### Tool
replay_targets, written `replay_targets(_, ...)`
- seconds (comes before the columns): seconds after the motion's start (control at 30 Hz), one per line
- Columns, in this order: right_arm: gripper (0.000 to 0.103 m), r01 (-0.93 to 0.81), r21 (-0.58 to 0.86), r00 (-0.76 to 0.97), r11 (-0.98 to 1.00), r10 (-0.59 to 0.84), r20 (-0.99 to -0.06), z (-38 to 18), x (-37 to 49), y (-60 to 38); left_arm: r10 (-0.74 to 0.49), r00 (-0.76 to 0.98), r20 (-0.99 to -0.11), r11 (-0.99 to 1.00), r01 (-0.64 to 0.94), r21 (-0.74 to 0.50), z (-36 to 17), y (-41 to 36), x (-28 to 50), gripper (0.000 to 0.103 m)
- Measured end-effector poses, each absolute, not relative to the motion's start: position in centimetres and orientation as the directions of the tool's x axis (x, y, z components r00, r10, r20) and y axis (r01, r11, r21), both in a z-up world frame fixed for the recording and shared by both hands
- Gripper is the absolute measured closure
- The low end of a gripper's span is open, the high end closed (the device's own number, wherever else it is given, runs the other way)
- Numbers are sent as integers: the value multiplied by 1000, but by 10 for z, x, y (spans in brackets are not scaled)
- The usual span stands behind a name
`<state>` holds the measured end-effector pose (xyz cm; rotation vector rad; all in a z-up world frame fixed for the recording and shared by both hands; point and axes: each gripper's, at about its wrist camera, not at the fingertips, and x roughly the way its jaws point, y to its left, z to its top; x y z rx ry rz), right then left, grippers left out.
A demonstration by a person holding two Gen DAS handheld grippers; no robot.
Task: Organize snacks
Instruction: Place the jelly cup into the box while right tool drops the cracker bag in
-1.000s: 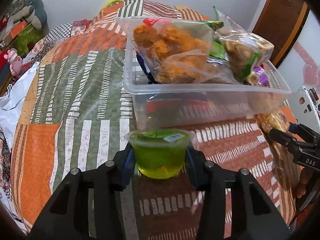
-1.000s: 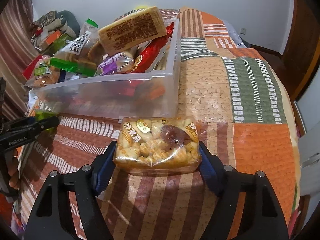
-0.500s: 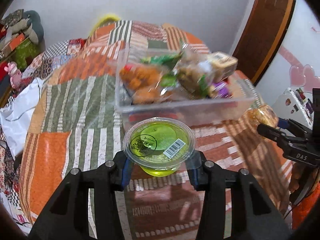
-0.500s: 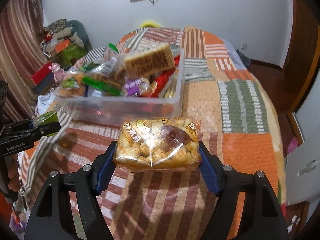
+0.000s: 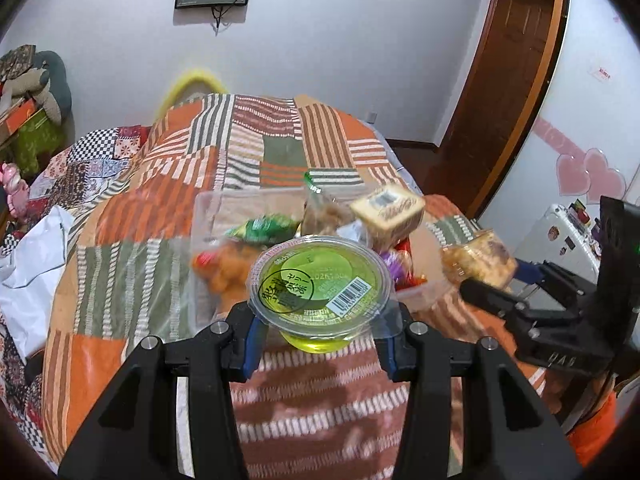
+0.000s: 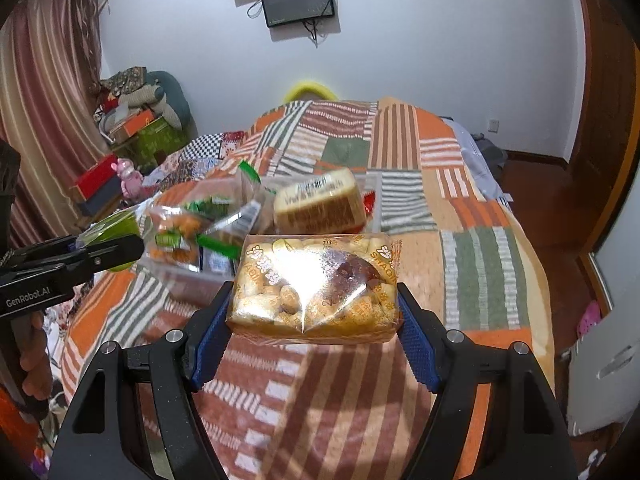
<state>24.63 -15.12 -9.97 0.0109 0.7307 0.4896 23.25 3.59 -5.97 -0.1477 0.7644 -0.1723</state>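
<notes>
My left gripper [image 5: 320,332] is shut on a green jelly cup [image 5: 319,280] with a barcode lid, held high above the bed. My right gripper [image 6: 314,320] is shut on a clear pack of golden pastry [image 6: 314,286], also lifted. A clear plastic bin [image 5: 212,216] full of snack packets stands on the bed beyond both. In the left wrist view the right gripper with the pastry pack [image 5: 478,264] is at the right. In the right wrist view the left gripper with the jelly cup [image 6: 110,228] is at the left.
The bin holds an orange snack bag [image 5: 220,268], a green packet [image 5: 264,228] and a wrapped cake block [image 6: 316,206]. The bed carries an orange, green and brown striped quilt [image 6: 480,264]. Boxes and toys [image 6: 132,128] are piled at the left wall. A wooden door [image 5: 504,80] is at the right.
Both grippers have risen from the quilt with their snacks held, so the bin now looks lower and farther. The right gripper has come closer to the left one.
</notes>
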Motion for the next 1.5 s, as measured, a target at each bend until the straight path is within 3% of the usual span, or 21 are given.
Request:
replay_targets(0.6, 30, -436, 185, 594, 881, 436, -677, -123, 286, -123, -198, 662, -723, 978, 81, -193, -91, 33, 293, 57)
replay_targets(0.77, 30, -442, 180, 578, 879, 432, -692, -130, 285, -121, -171, 667, -725, 985, 100, -140, -94, 25, 291, 56)
replay_targets(1.03, 24, -441, 142, 592, 886, 406, -696, -120, 281, -121, -198, 651, -733, 980, 113, -165, -88, 25, 282, 44)
replay_targets(1.2, 20, -434, 124, 628, 892, 399, -669, -105, 272, -131, -201, 666, -718, 978, 91, -190, -77, 28, 272, 36)
replay_targets(1.5, 20, -428, 130, 694, 894, 418, -586, -65, 245, -146, -171, 782, -600, 982, 84, -170, -19, 36, 227, 35)
